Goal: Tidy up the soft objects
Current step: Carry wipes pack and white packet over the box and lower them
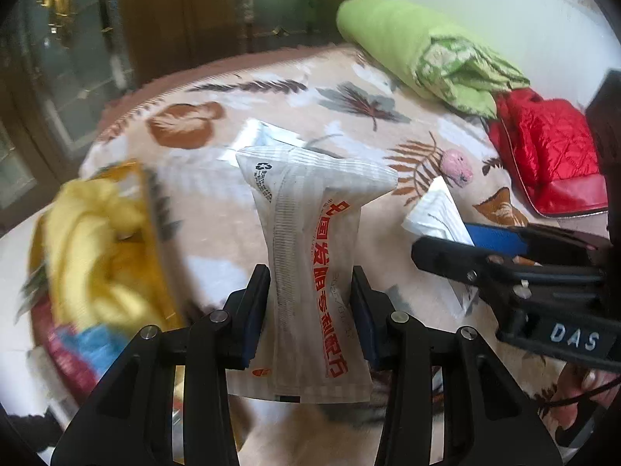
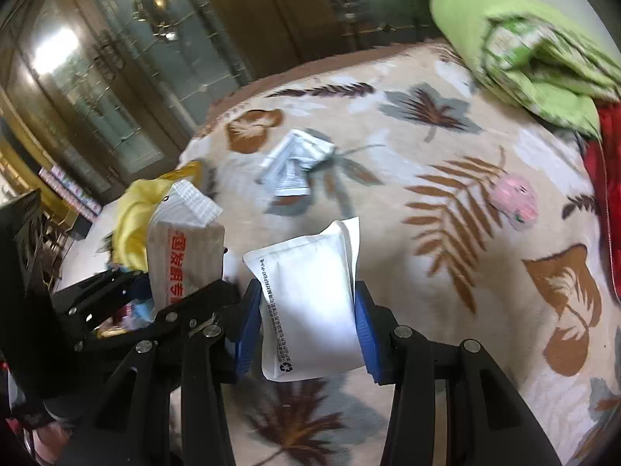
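I count three packets. My left gripper (image 1: 310, 310) clamps a white red-lettered packet (image 1: 310, 256), pinched at its waist; my right gripper (image 2: 306, 310) clamps a plain white packet (image 2: 310, 291); a third packet (image 2: 297, 163) lies at twelve o'clock on the blanket (image 2: 446, 272).

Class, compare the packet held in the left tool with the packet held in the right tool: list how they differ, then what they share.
The left tool holds a packet with red print; the right tool holds a plain white packet with only small dark print. The red-print packet is pinched narrow at its waist and flares above; the white packet looks puffed, pillow-like. Both are soft sealed pouches, gripped between blue pads above the leaf-patterned blanket.
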Motion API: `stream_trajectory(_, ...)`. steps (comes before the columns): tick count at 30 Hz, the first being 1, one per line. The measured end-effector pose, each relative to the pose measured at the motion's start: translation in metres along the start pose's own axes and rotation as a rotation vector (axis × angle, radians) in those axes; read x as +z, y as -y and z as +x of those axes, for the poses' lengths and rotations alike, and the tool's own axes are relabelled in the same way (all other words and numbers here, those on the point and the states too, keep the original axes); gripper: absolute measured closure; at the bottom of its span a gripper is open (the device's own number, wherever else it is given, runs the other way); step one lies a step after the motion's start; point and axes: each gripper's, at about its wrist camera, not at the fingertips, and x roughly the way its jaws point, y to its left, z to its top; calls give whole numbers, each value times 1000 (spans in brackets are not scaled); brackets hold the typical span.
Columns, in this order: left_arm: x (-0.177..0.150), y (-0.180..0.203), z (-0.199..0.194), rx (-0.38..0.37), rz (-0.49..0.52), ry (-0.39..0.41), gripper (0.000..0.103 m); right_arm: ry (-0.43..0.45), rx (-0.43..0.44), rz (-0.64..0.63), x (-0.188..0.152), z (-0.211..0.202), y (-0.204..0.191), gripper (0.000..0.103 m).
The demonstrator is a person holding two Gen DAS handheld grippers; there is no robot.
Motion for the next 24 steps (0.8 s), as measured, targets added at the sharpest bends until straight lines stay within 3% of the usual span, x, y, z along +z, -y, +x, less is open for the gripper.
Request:
stream_trajectory(8, -21, -49, -49, 81, -88, 52, 62, 18, 73, -86, 6, -1, -65, 58)
stream_trajectory(13, -22, -65, -58, 115, -120, 51, 62, 50, 79, -94, 8, -10, -80, 58)
stream_trajectory(18, 6, -20, -34, 41, -87, 40, 62, 115, -29, -11, 3, -43, -46, 58)
stream_trajectory(20, 21, 10, -17, 6, -27, 24, 62, 120, -92, 34, -9, -56, -18, 58)
stream_trajectory(24, 52, 63, 17, -62, 134, -8, 62, 96, -137, 88, -33, -75, 25, 58)
